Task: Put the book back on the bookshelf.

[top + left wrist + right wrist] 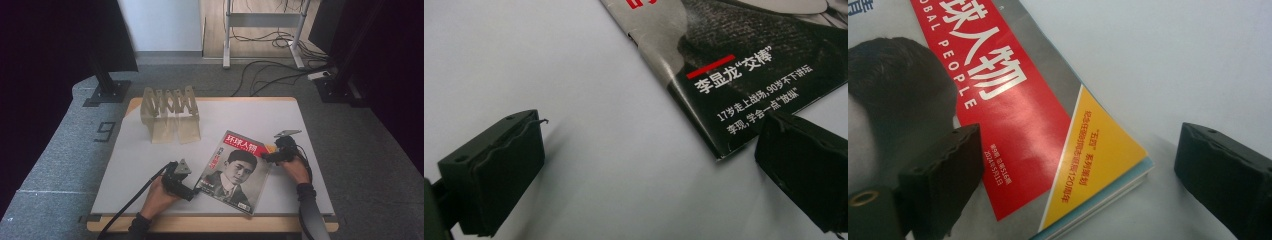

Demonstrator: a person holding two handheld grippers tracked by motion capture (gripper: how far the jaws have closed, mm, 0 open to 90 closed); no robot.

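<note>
A magazine (232, 170) with a red title band and a black-and-white portrait lies flat and slightly turned on the white table (250, 112). My left gripper (194, 192) is at its near left corner, held by a gloved hand. In the left gripper view that gripper (649, 150) is open and low over the table, and the magazine's dark corner (749, 65) reaches toward the right jaw. My right gripper (265, 157) is at the far right corner. In the right gripper view it (1083, 155) is open, its jaws on either side of the magazine's yellow corner (1098, 160).
A wooden accordion-style rack (170, 112) stands at the table's back left. Bare white tabletop lies between it and the magazine. Beyond the table are grey carpet, loose cables (270, 70) and a metal desk frame (227, 35).
</note>
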